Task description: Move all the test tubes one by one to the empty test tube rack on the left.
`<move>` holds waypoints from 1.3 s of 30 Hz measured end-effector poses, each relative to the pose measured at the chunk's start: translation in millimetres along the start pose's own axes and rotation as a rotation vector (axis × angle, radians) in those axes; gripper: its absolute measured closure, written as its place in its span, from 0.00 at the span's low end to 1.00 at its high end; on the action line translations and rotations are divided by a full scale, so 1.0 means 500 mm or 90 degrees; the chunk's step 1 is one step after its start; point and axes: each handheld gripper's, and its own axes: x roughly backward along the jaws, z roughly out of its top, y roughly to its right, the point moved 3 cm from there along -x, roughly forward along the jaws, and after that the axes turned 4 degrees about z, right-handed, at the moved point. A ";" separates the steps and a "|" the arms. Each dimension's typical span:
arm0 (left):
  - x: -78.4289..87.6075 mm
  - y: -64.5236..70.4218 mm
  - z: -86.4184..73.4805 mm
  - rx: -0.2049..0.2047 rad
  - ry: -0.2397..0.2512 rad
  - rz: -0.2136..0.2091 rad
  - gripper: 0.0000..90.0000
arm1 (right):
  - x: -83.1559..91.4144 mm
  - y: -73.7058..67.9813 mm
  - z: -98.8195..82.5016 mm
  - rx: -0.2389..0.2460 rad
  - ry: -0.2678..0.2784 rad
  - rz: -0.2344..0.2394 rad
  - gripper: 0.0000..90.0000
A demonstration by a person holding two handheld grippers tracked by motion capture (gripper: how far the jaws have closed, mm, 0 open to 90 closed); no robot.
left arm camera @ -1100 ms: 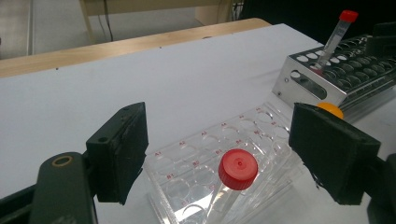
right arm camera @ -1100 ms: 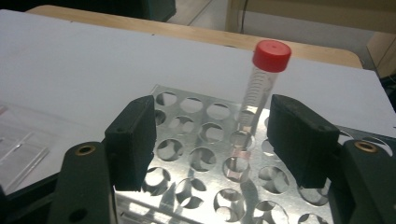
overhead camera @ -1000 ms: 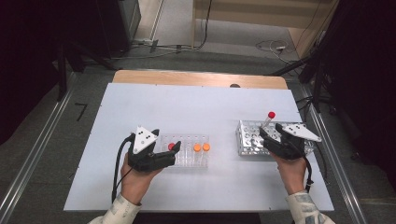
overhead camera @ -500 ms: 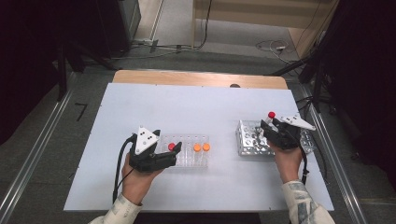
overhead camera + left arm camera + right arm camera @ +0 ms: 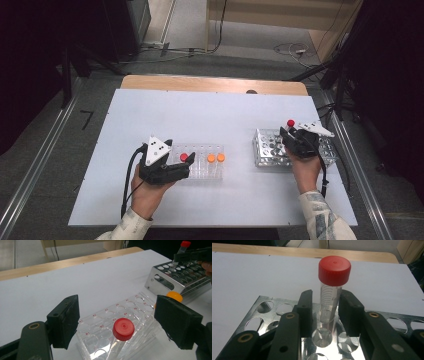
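Red-capped tube (image 5: 331, 290) stands upright over the metal rack (image 5: 267, 150), its lower end in a hole near the rack's middle rows, cap well above the plate. In the high view the tube (image 5: 290, 123) sits at the rack's 12 o'clock edge, at about 3 o'clock on the table (image 5: 210, 115).

My right gripper (image 5: 326, 311) brackets the tube's clear barrel. Its jaws have just been closing, with the tube between them; the pads sit close on both sides, a thin gap on the right pad side, so I cannot tell if contact is firm. Open holes lie at 9 o'clock and 3 o'clock of the tube. The table's right edge runs just beyond the rack at 3 o'clock; broad bare surface at 12 o'clock up to the wooden strip (image 5: 210, 84).

My left gripper (image 5: 117, 322) is spread wide around a second red-capped tube (image 5: 123, 329), which leans in the clear plastic rack (image 5: 110, 317); neither pad touches it. Two orange-capped tubes (image 5: 216, 158) stand in that rack at 3 o'clock of the red one. In the high view the clear rack lies at about 7 o'clock on the table, well apart from the metal rack, with bare table between them and at 6 o'clock toward my forearms.
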 end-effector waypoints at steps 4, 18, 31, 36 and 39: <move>0.000 0.001 0.000 0.000 0.002 0.000 0.23 | 0.000 0.001 -0.001 -0.003 -0.003 0.000 0.77; 0.001 0.001 0.001 0.001 0.004 -0.002 0.23 | 0.040 -0.006 0.031 0.016 0.046 -0.007 0.80; 0.004 0.001 0.003 0.003 0.008 0.001 0.20 | 0.115 -0.021 0.074 0.039 0.108 0.008 0.80; 0.004 0.002 0.004 0.003 0.005 -0.002 0.18 | 0.146 -0.041 0.077 0.048 0.114 0.046 0.80; 0.004 0.005 0.005 0.001 0.006 -0.005 0.17 | 0.156 -0.059 0.071 0.063 0.106 0.074 0.80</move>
